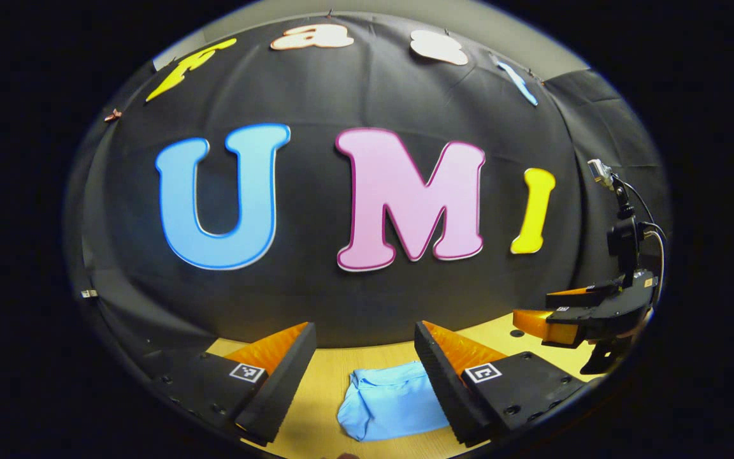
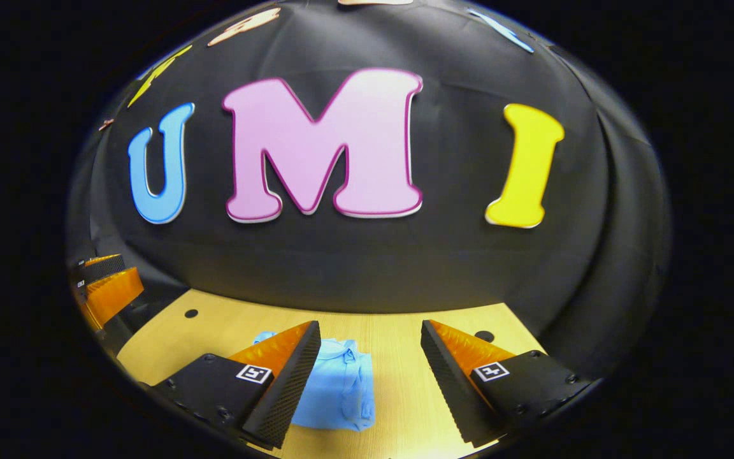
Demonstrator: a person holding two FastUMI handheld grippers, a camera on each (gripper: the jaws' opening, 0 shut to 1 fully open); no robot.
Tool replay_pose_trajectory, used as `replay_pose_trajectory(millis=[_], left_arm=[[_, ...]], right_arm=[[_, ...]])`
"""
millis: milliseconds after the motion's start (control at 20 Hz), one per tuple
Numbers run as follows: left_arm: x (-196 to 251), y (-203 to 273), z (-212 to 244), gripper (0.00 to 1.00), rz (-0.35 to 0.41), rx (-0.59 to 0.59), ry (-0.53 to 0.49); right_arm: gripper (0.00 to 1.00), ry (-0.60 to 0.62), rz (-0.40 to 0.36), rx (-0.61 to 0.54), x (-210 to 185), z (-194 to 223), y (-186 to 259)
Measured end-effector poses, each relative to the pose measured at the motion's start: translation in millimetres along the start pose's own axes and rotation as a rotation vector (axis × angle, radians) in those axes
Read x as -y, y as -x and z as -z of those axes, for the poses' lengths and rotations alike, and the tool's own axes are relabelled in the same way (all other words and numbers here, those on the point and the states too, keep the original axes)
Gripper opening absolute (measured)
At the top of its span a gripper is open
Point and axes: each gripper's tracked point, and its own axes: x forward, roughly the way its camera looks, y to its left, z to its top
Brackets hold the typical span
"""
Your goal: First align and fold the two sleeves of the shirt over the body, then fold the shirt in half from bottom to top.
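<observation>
Left gripper (image 1: 364, 366) wide open, held above the table (image 1: 316, 389), nothing between the fingers (image 1: 281, 376). Shirt (image 1: 389, 401) light blue, lying folded into a compact bundle on the table, seen in the left gripper view between the fingers, nearer the right-hand one, its right edge hidden behind that finger. No finger touching it. Collar end toward the far side, folds rounded at the near left corner. Right gripper (image 1: 536, 322) also seen far right in the left gripper view, held above the table edge, well apart from the shirt; a small camera on a stalk (image 1: 603, 172) above it with a cable looping down. In the right gripper view, right gripper (image 2: 370, 373) wide open too, empty, fingers (image 2: 450, 376) spread above the table (image 2: 405, 395). Shirt (image 2: 338, 386) there lying just beside the left-hand finger, partly hidden behind it, collar visible near the top, a bit of cloth poking out at the far left side. Dark round holes in the table, one (image 2: 191, 313) at far left and one (image 2: 484, 335) by the right-hand finger. Left gripper (image 2: 102, 287) at the left edge of that view, near the table's left side, apart from the shirt. Black cloth wall (image 2: 367, 268) behind the table.
</observation>
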Motion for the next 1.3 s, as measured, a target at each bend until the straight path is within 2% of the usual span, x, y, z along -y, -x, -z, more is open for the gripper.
replay_pose_trajectory(millis=[250, 400, 600, 750, 850, 950, 1000, 1300], left_arm=[[12.6, 114.3, -19.4, 0.98, 0.009, 0.034, -0.036], [29.4, 175.6, -19.0, 0.98, 0.029, 0.035, -0.038], [48.6, 236.4, -14.8, 0.98, 0.048, 0.027, 0.001], [51.6, 275.8, -8.1, 0.98, 0.027, 0.02, 0.041], [49.7, 298.6, -3.9, 0.98, 0.01, 0.018, 0.038], [54.6, 312.7, 1.2, 0.95, 0.025, 0.012, 0.057], [55.6, 317.3, 3.1, 0.98, 0.031, 0.005, 0.067], [38.4, 343.8, 7.6, 0.99, -0.013, 0.006, 0.119]], right_arm=[[0.98, 0.019, 0.019, 0.082, -3.0, -36.3, 114.2], [0.98, -0.004, 0.019, 0.107, -2.9, -42.5, 178.5], [0.98, -0.028, 0.029, 0.123, 9.3, -44.0, 245.0], [0.98, -0.021, 0.059, 0.147, 21.0, -43.3, 288.4], [0.98, -0.033, 0.07, 0.163, 26.7, -42.3, 312.8], [0.98, -0.027, 0.08, 0.168, 30.5, -39.6, 332.9], [0.98, -0.023, 0.081, 0.17, 31.6, -38.1, 340.0], [0.98, -0.03, 0.087, 0.149, 34.5, -29.3, 358.4]])
